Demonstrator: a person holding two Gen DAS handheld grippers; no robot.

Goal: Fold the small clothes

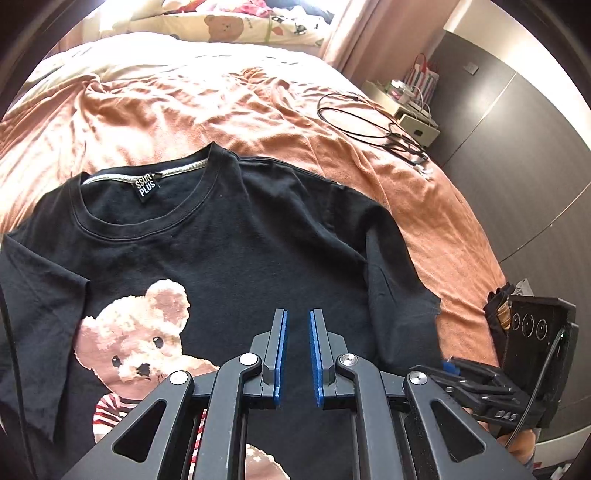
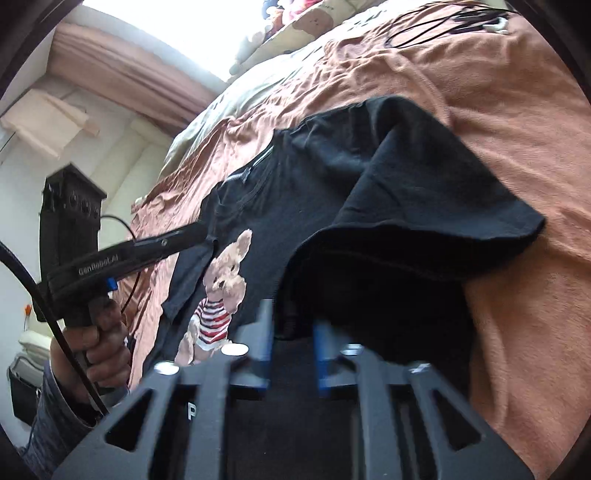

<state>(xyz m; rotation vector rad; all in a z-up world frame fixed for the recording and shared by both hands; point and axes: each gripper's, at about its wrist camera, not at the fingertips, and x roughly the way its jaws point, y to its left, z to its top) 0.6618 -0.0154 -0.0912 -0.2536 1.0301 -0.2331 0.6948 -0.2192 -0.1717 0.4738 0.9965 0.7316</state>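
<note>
A black T-shirt (image 1: pixel 258 236) with a teddy-bear print (image 1: pixel 144 339) lies face up on the orange bedspread (image 1: pixel 184 107), collar away from me. My left gripper (image 1: pixel 297 314) hovers over the shirt's chest, jaws a little apart, holding nothing. My right gripper (image 2: pixel 291 325) is at the shirt's right edge with black cloth (image 2: pixel 406 229) lifted between and over its blue pads; the sleeve side hangs raised above the bed. The left gripper also shows in the right wrist view (image 2: pixel 192 232), held in a hand.
A black cable (image 1: pixel 365 122) lies coiled on the bed at the far right. A bedside unit (image 1: pixel 410 110) with small items stands beyond it, next to dark wardrobe doors (image 1: pixel 517 147). Pillows and a bear-print quilt (image 1: pixel 236 26) lie at the head of the bed.
</note>
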